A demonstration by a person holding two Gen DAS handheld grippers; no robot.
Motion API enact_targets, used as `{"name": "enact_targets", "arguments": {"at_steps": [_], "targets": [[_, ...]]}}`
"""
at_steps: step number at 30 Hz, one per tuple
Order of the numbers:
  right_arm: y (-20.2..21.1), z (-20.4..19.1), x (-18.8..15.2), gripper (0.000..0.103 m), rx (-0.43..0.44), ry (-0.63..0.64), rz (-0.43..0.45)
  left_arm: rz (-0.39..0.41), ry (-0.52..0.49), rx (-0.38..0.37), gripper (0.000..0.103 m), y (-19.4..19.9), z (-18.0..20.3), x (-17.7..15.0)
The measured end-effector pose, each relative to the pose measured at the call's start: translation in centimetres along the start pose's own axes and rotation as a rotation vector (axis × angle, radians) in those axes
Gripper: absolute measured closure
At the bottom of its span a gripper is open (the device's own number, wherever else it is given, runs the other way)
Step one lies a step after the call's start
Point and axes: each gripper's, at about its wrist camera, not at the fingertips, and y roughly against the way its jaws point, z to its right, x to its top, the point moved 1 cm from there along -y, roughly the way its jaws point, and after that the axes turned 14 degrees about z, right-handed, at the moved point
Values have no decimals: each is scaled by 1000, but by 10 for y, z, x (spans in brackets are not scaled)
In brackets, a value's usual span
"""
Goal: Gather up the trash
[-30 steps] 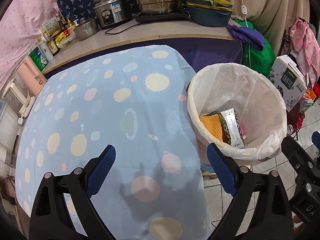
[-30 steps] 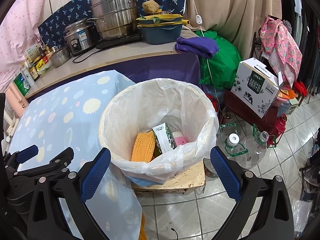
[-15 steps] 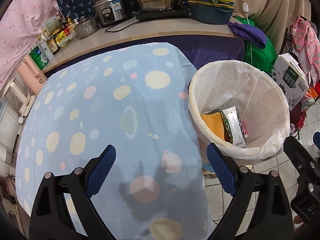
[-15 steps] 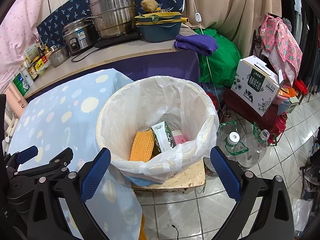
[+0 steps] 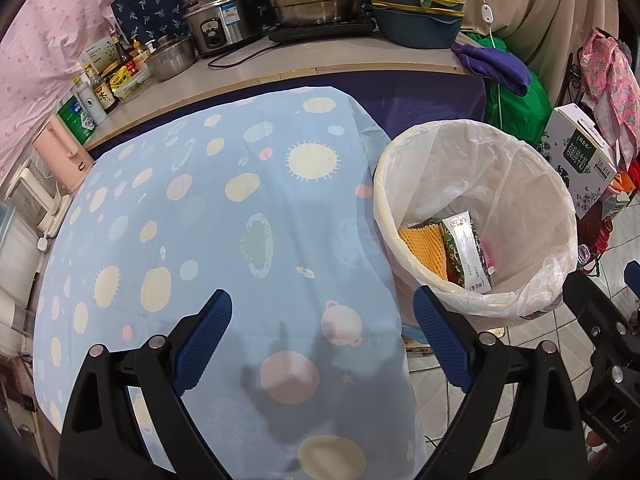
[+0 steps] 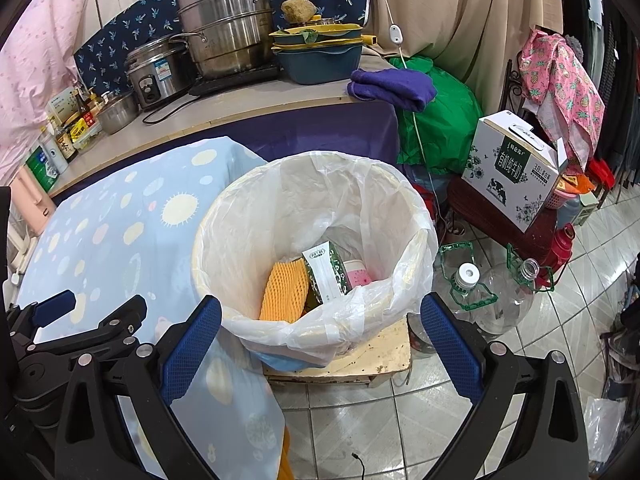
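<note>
Your left gripper [image 5: 322,336] and right gripper [image 6: 320,340] both hold their jaws wide, empty. In the plastic-lined round bin [image 6: 416,216], a flat glossy packet [image 6: 326,276] leans lengthwise against ribbed orange foam netting [image 6: 282,294], beside the desk [image 5: 200,216].

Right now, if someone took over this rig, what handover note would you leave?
Left gripper: open, empty, above the blue tablecloth.
Right gripper: open, empty, facing the bin.
In the bin: orange foam net, green-white packet, pink item.
Done: no trash visible on the tablecloth.
Left: apparently nothing on the cloth; check elsewhere before stopping.
</note>
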Motion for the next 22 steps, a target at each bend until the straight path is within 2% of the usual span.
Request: {"name": "enact_targets", "arguments": {"at_steps": [22], "targets": [[1, -1, -1, 7, 0, -1, 0, 1, -7, -6, 16, 2, 0, -1]]}}
